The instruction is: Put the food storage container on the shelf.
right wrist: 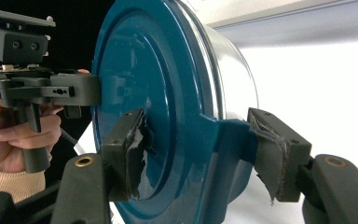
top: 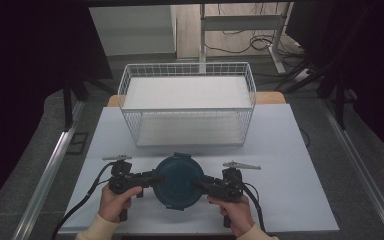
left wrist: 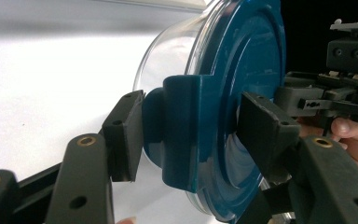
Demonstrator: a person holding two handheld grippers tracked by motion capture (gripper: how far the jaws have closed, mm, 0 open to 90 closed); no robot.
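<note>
The pale grey table (top: pixel 290 170) carries a white wire basket (top: pixel 187 102) at its far side, standing upright and well apart from the hands. Near the front edge, between the 2 hands, sits a round container (top: pixel 179 181) with a clear body (left wrist: pixel 177 56) and a dark teal lid (right wrist: pixel 158 70); from above the lid faces up and hides the body beneath it. The left gripper (top: pixel 150 179) comes in from the container's left side and the right gripper (top: pixel 203 184) from its right, so the 2 face each other across the lid. In the left gripper view the jaws straddle a teal latch tab (left wrist: pixel 182 135) on the rim: 1 pad lies against the tab on the body side, and the other presses on the lid's face, so this gripper is clamped over the lid's edge. In the right gripper view the jaws are likewise closed on the opposite rim, 1 worn, torn pad (right wrist: pixel 133 149) against the lid's face and the other (right wrist: pixel 272 149) against the latch tab (right wrist: pixel 230 140) on the body side. Each gripper view also catches the other gripper across the lid, held in a hand with a cream sleeve (right wrist: pixel 9 184).
</note>
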